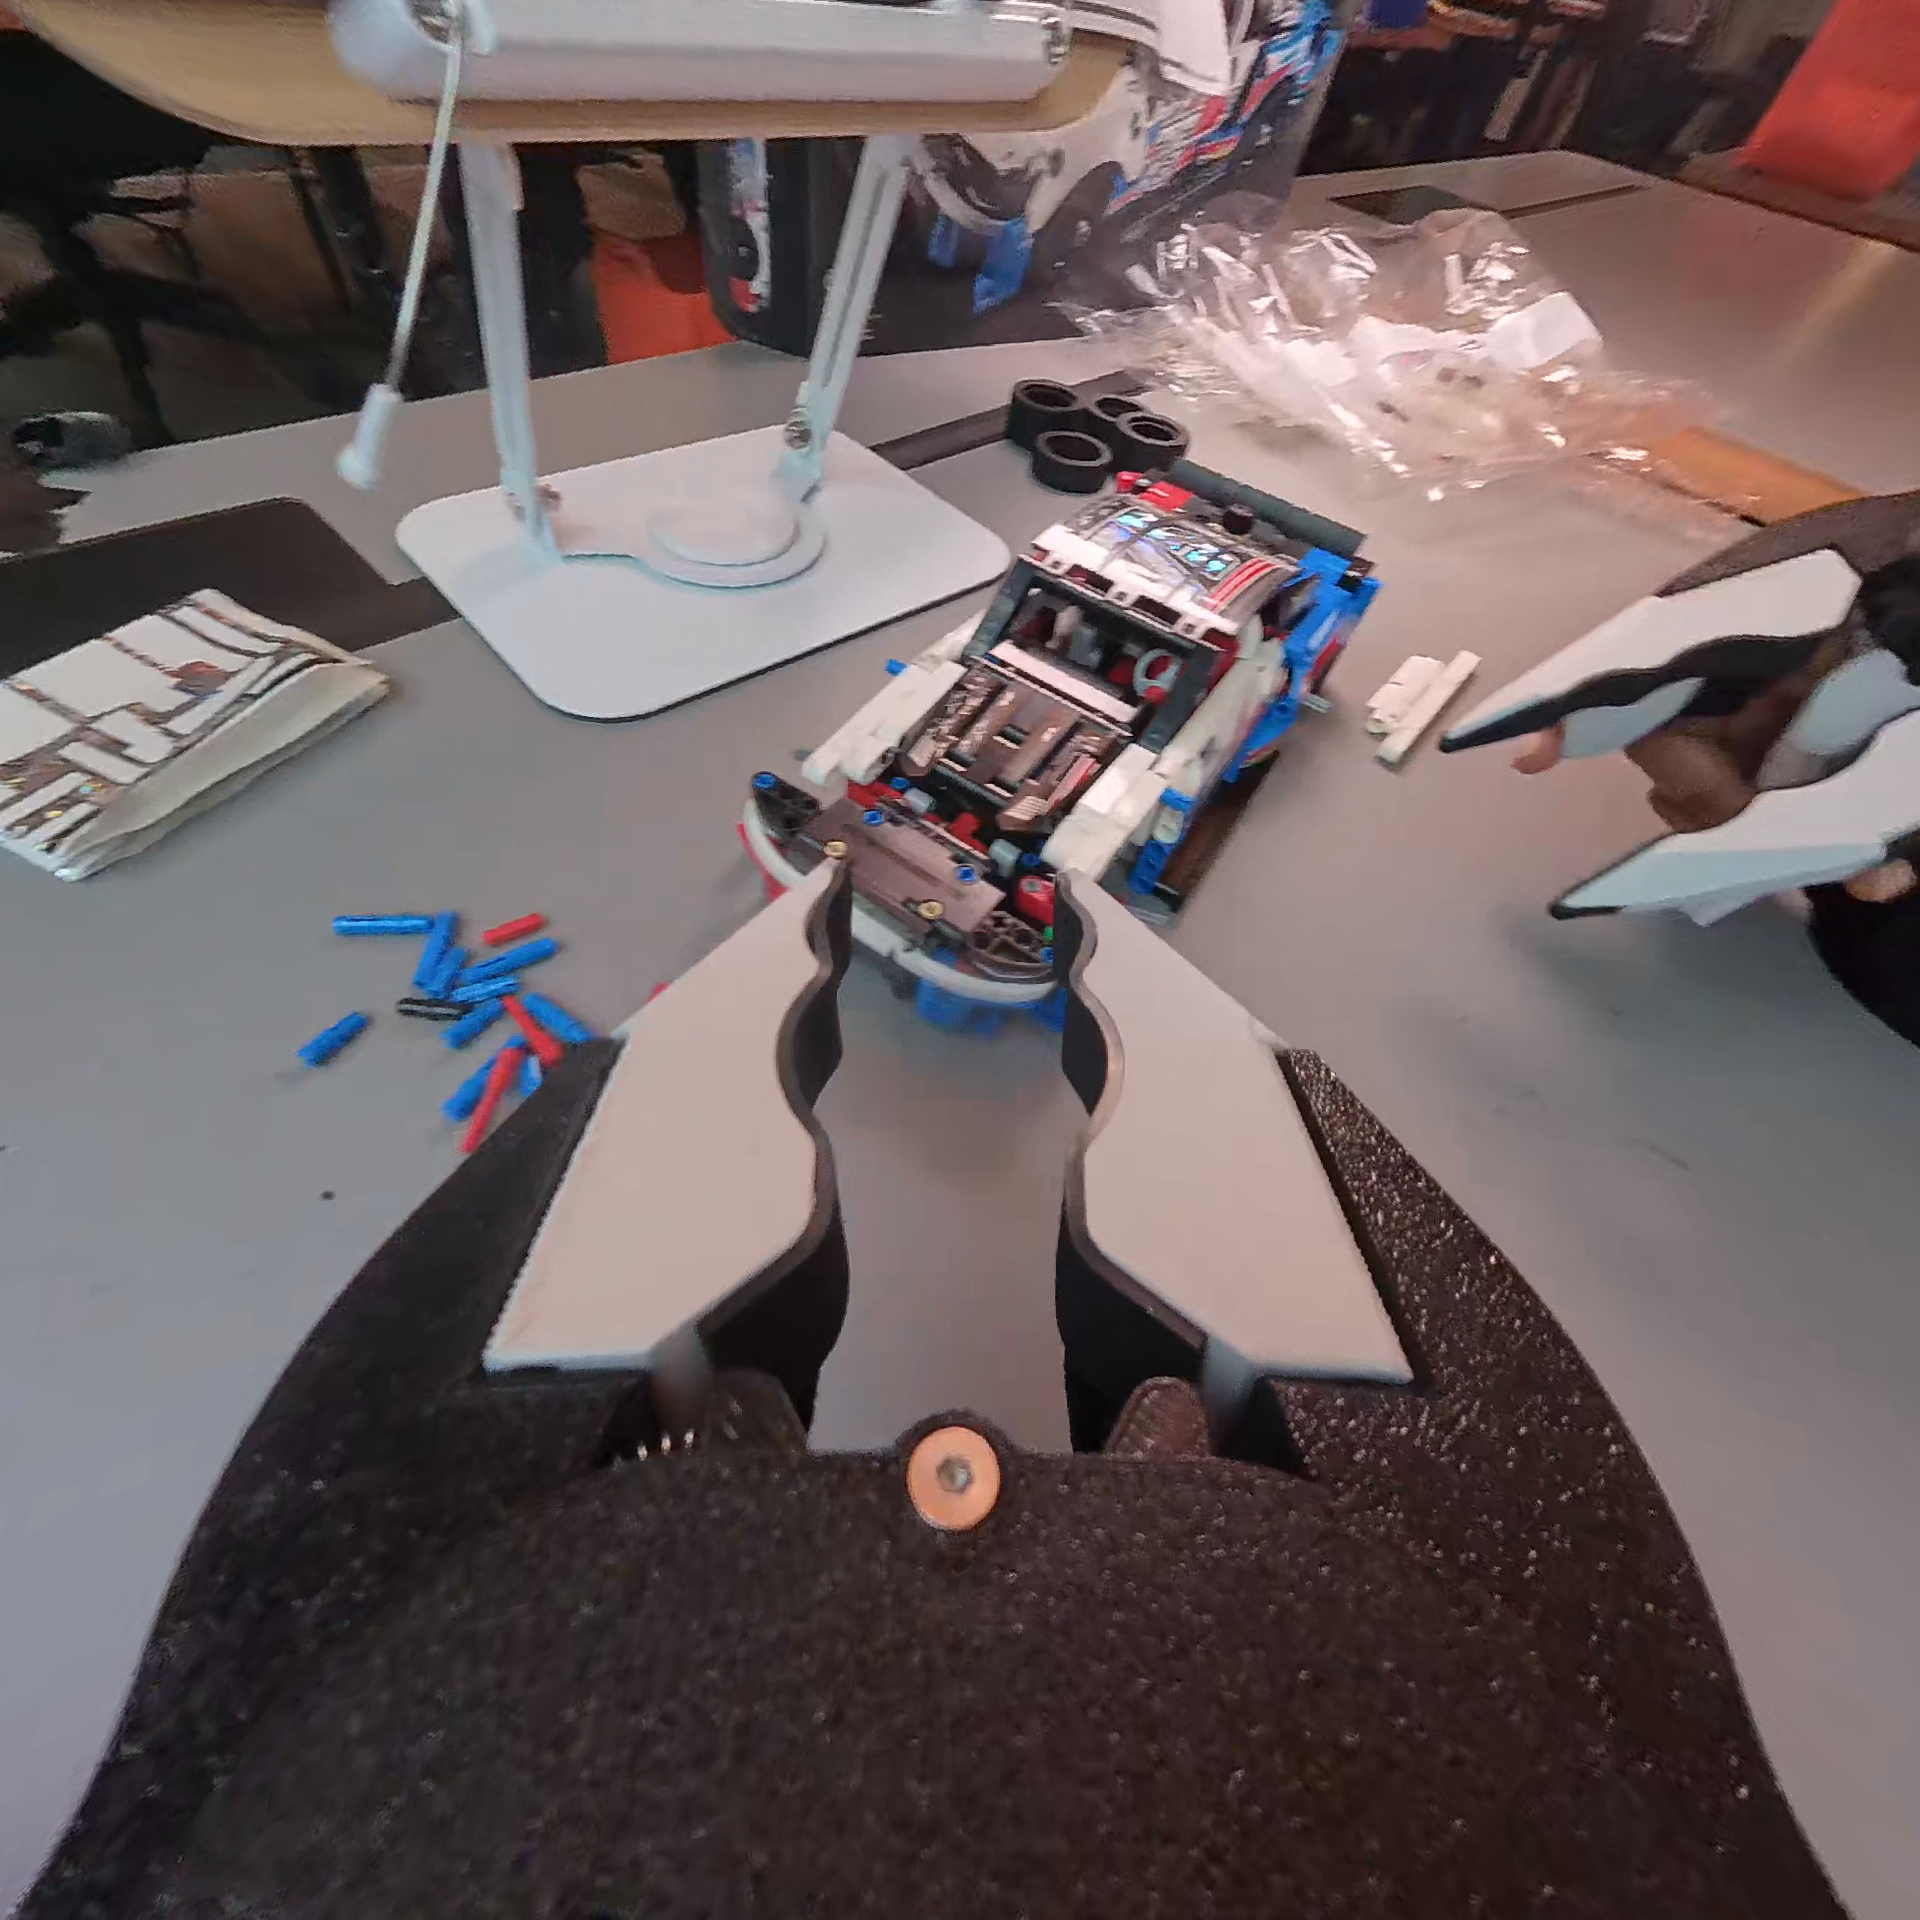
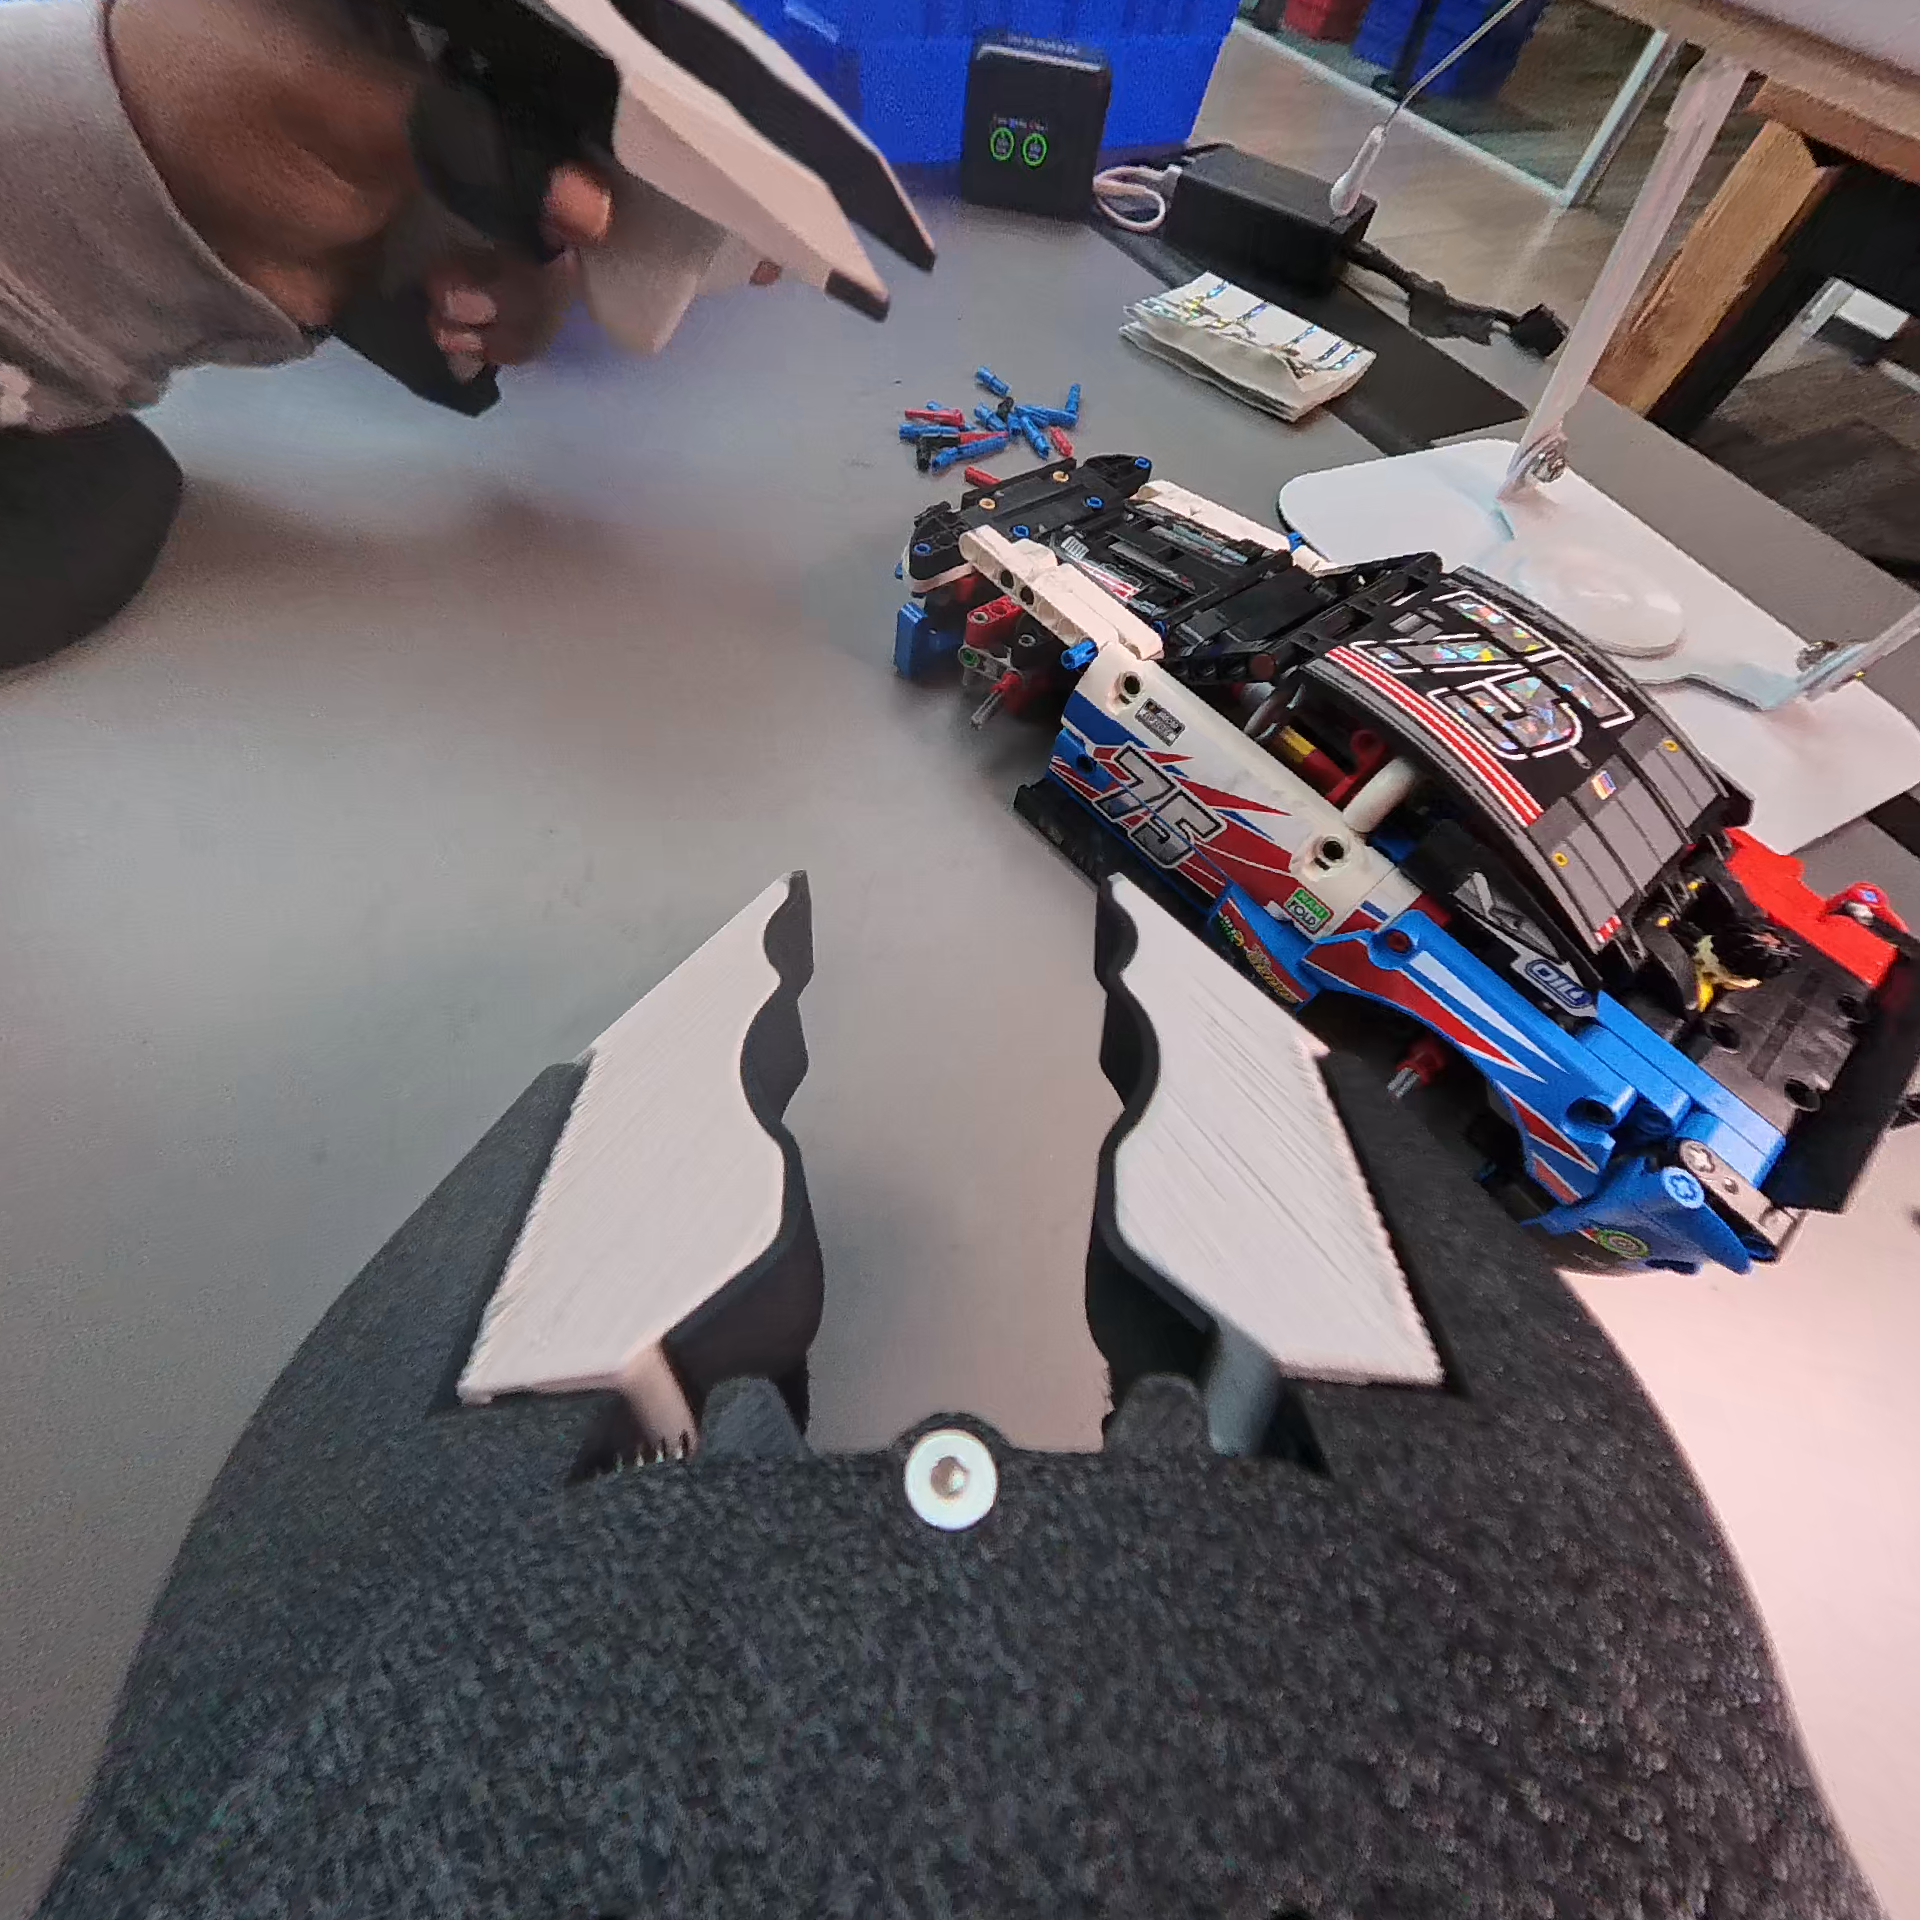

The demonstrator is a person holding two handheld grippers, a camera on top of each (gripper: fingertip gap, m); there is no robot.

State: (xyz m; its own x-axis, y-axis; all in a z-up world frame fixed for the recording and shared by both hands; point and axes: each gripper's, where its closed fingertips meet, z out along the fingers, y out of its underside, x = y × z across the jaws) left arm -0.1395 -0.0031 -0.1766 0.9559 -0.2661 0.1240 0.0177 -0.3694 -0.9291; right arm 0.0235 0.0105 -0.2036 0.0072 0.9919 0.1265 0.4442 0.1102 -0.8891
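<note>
Both grippers are spread open and holding nothing. The left gripper (image 1: 951,894) hangs over the nose of the toy car (image 1: 1049,748), which sits wheel-less on the grey table (image 1: 312,1299). The right gripper (image 2: 951,899) hovers just beside the car's side. Only the left wrist view catches the four black tyres (image 1: 1096,431) and plastic bag (image 1: 1382,332); only the right shows the car's tail.

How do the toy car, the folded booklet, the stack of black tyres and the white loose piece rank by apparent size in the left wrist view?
1. toy car
2. folded booklet
3. black tyres, farther off, so rank unsure
4. white loose piece
</note>
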